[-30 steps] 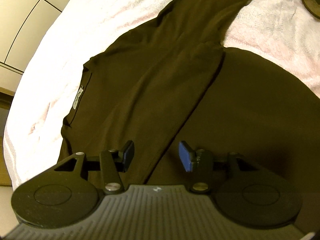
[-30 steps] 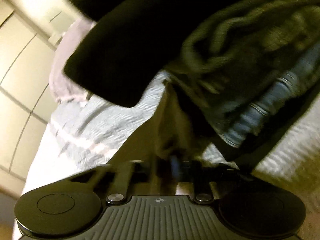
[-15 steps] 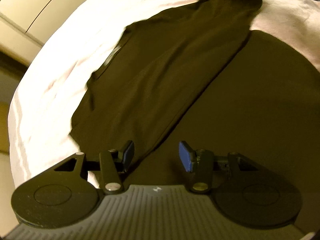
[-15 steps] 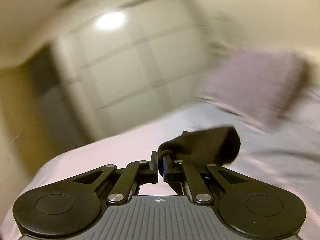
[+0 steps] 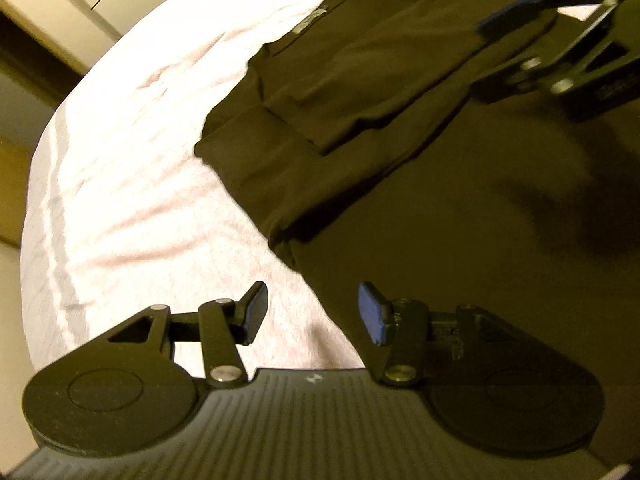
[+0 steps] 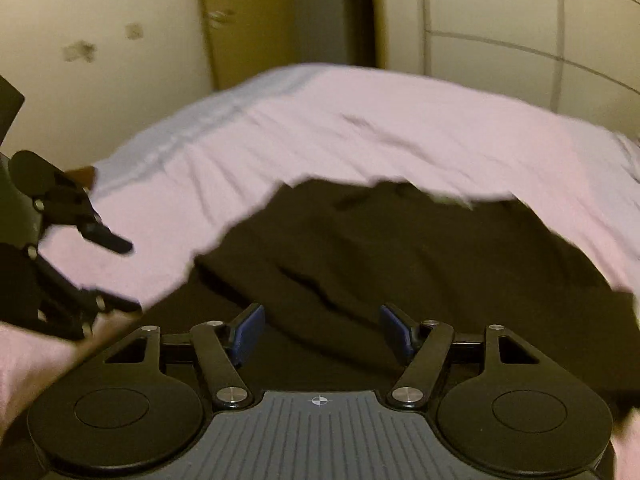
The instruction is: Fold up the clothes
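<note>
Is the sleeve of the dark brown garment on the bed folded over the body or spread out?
Folded over. The sleeve lies across the dark brown garment, its cuff end on the body, not on the white bedsheet.

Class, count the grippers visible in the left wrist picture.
2: the left gripper at bottom centre, jaws apart; the right gripper at top right, jaws opening above the dark garment.

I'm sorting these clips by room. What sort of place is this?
Probably a bedroom: a dark garment lies spread on a bed covered with a pale pink sheet, and panelled wardrobe-like doors stand behind it.
</note>
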